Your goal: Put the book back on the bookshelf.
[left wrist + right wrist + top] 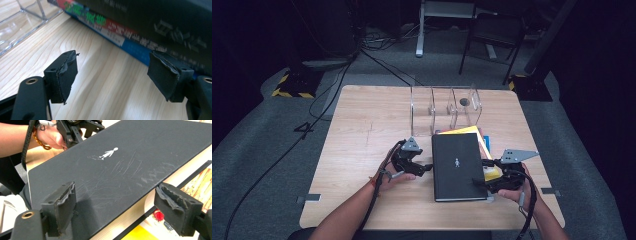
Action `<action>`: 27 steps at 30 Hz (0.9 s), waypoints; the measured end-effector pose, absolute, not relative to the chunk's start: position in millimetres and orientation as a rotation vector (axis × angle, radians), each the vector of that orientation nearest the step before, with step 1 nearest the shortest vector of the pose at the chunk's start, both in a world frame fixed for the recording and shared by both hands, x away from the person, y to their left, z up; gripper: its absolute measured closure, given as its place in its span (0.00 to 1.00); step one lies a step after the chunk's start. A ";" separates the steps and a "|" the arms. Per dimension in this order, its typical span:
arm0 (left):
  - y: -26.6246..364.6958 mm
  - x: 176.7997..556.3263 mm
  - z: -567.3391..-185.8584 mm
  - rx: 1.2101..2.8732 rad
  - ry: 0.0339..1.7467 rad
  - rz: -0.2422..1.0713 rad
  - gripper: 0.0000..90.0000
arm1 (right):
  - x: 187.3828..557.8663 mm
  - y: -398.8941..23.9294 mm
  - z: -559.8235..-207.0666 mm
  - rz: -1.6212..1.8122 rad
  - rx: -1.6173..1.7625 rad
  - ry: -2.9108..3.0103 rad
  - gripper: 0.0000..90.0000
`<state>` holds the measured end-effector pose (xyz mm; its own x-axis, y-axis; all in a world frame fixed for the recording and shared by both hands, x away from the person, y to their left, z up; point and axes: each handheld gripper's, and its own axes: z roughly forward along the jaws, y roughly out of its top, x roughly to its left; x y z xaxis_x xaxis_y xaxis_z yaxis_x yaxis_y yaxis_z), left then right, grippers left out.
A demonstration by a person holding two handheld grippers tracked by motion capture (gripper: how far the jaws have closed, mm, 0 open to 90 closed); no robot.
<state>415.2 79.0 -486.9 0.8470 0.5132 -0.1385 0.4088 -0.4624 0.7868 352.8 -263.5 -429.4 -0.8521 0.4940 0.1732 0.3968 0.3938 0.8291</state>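
1. The left tongs point(426, 167) stand wide, nothing between the pads, just beside the left edge of the black book point(458, 165); the blue-spined book point(130, 42) under it shows past the pads.
2. The right tongs point(486, 176) stand wide around the black book's right edge, its cover between the pads, which don't seem to press it.
3. The black book lies flat on top of a stack with a yellow book point(484, 145), near the table's point(362, 130) right front.
4. The clear acrylic rack point(444, 107) at the back edge holds no books.
5. Judgement: nothing is racked yet; gripping, lifting and slotting all remain.
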 end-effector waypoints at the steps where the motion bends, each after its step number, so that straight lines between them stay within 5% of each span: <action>1: 78.2 415.6 -487.2 2.113 0.674 0.147 0.28 | 352.8 -263.6 -429.5 1.468 0.812 2.535 0.21; 6: 77.3 418.9 -489.8 2.094 0.679 0.148 0.30 | 353.4 -264.6 -430.7 1.487 0.807 2.530 0.21; 9: 74.9 416.9 -489.0 2.099 0.613 0.146 0.47 | 353.7 -264.1 -430.3 1.489 0.802 2.523 0.22; 11: 71.5 413.6 -488.7 2.112 0.551 0.158 0.69 | 354.3 -263.4 -429.6 1.486 0.796 2.522 0.23; 15: 68.6 410.5 -488.0 2.123 0.489 0.197 0.90 | 356.6 -262.5 -429.8 1.495 0.798 2.517 0.24; 27: 71.0 408.3 -481.1 2.121 0.523 0.248 0.97 | 363.0 -259.5 -426.2 1.491 0.809 2.494 0.30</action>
